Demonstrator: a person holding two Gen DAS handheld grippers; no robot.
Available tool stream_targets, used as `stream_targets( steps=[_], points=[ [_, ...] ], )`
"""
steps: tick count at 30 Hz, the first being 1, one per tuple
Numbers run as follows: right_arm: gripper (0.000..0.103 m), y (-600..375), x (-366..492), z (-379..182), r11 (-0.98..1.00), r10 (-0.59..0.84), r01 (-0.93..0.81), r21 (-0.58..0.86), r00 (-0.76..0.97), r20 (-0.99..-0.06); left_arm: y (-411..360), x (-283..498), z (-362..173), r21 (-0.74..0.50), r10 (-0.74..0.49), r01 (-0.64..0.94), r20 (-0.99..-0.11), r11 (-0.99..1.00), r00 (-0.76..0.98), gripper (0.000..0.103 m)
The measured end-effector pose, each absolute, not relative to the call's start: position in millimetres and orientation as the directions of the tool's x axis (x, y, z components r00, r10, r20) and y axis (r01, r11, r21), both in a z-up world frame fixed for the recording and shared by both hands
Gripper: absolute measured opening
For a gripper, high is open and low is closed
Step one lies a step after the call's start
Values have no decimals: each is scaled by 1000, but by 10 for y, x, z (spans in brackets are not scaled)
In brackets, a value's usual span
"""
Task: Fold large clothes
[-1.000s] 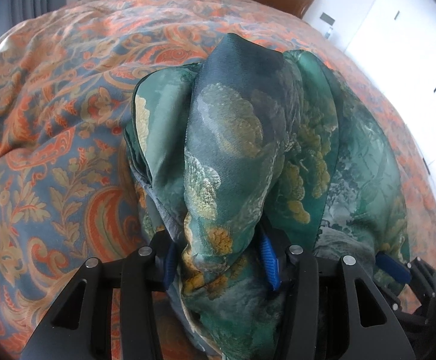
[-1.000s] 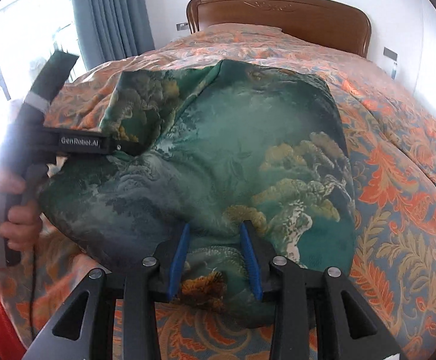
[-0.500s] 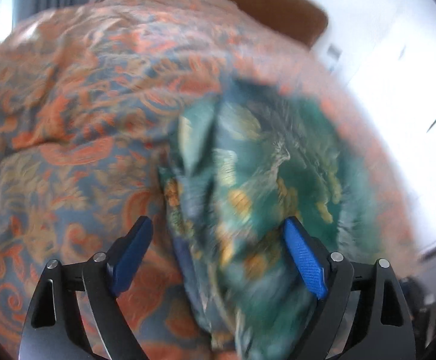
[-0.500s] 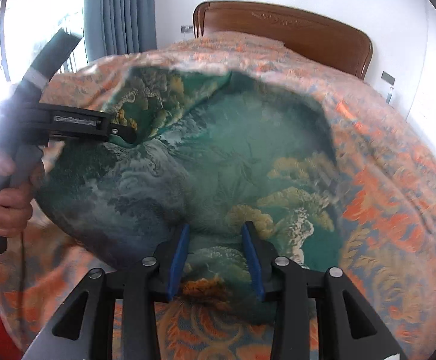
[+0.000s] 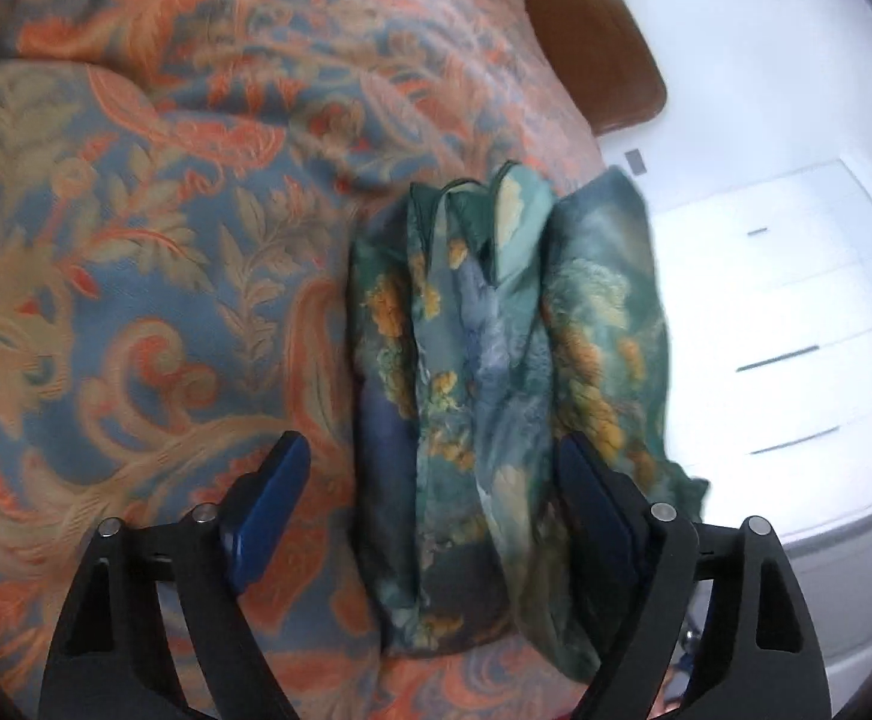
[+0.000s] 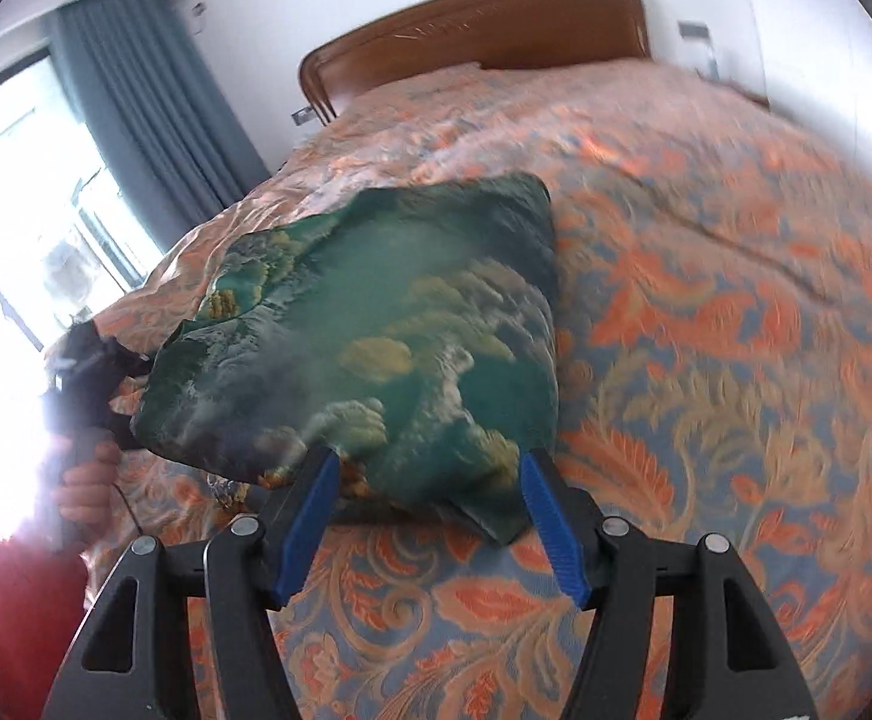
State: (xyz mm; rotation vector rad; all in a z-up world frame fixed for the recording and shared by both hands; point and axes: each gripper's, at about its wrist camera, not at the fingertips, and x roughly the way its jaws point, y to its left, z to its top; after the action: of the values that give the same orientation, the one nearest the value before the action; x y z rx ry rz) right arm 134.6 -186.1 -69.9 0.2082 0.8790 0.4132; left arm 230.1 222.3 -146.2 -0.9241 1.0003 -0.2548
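A silky green garment, printed with golden trees and pale clouds, lies folded into a puffy, layered bundle on the bed's quilted bedspread, a thick orange, blue and tan paisley weave. It sits toward the side of the bed nearer the window, below the curved wooden headboard.

The left gripper is spread wide, its jaws closing slightly; the folds lie between the blue pads without being pressed. A second ago those pads pinched a bunched fold. The right gripper is opening, its pads clear of the garment's near edge, which they clamped before. A hand in a red sleeve holds the left gripper's handle.
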Motion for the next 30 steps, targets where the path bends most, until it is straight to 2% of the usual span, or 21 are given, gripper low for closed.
stream_targets(
  steps=[7, 11, 14, 17, 18, 21, 22, 23, 24, 25, 26, 28, 30],
  points=[
    [64, -1940, 1411, -706, 892, 450, -258, 370, 562, -694, 2128, 2571, -1610, -816, -636, -201, -555, 542, 537, 86],
    [64, -2004, 1613, -732, 875, 481, -250, 414, 542, -689, 1948, 2788, -1712, -752, -616, -196, -636, 629, 465, 88],
    [65, -2043, 1989, -888, 864, 503, -252, 436, 474, -723, 1890, 2872, -1756, -729, -608, -193, -663, 657, 438, 86],
    [76, -2128, 2401, -1117, 808, 589, -231, 542, 363, -722, 1876, 2936, -1770, -722, -609, -190, -672, 665, 421, 80],
    [83, -2141, 2571, -1211, 765, 644, -227, 603, 305, -702, 1870, 2950, -1768, -721, -610, -190, -674, 667, 417, 79],
    [95, -2101, 2906, -1368, 704, 710, -233, 671, 221, -669, 1811, 3048, -1741, -719, -613, -197, -679, 666, 403, 65],
    [99, -2077, 3005, -1428, 688, 725, -222, 691, 204, -657, 1767, 3092, -1712, -711, -606, -206, -689, 673, 398, 56],
    [99, -2059, 3069, -1476, 681, 733, -206, 703, 199, -651, 1724, 3114, -1671, -696, -592, -209, -702, 687, 395, 44],
    [97, -2014, 3139, -1529, 685, 728, -186, 704, 197, -657, 1684, 3127, -1611, -670, -566, -208, -725, 713, 394, 40],
    [86, -1941, 3156, -1520, 704, 710, -199, 682, 199, -675, 1628, 3135, -1527, -632, -529, -201, -752, 749, 393, 34],
    [81, -1860, 3133, -1463, 728, 685, -239, 643, 210, -698, 1548, 3137, -1413, -587, -489, -183, -779, 789, 393, 31],
    [68, -1644, 2950, -1204, 795, 589, -371, 479, 288, -755, 1421, 3126, -1183, -536, -444, -140, -797, 833, 410, 30],
    [63, -1535, 2773, -1022, 819, 532, -447, 359, 358, -768, 1334, 3130, -956, -537, -449, -100, -781, 838, 434, 30]
  ],
)
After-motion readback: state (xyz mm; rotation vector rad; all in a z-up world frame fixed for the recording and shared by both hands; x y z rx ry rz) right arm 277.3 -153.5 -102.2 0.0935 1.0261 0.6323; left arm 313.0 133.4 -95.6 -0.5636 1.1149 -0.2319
